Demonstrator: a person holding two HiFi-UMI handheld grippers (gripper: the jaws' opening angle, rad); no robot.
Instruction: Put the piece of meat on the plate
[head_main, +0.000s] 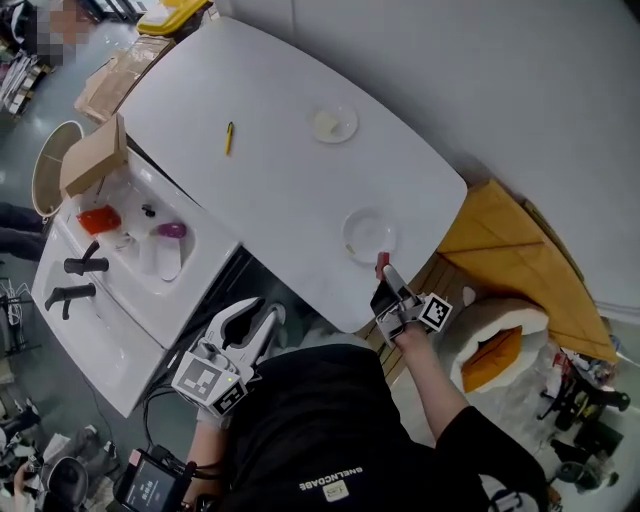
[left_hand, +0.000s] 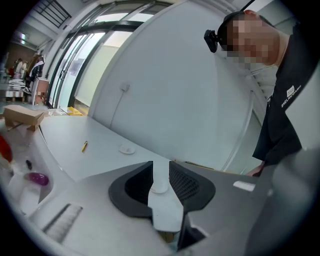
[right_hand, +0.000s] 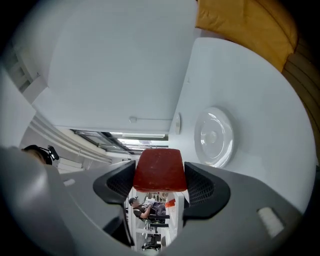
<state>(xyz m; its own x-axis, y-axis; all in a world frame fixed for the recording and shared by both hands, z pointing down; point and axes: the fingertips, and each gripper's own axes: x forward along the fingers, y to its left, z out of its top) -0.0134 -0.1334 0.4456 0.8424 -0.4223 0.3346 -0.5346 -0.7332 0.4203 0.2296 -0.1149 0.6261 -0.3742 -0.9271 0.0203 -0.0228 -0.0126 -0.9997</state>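
Nearest: left hand-held gripper slightly parted, empty, well apart from plate; right hand-held gripper clamps piece of meat just short of plate, at bench edge. We judge carry step. Next we advance over plate, release.

Meat half hidden by right hand-held gripper

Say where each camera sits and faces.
Head view: on the head, steeply down at the table; shows left gripper, right gripper, shirt.
Left gripper view: on that gripper, across the table; open jaws, person's torso.
Right gripper view: on that gripper, toward the near plate; jaws hold the piece of meat.
Shared: head and right gripper views show that plate.
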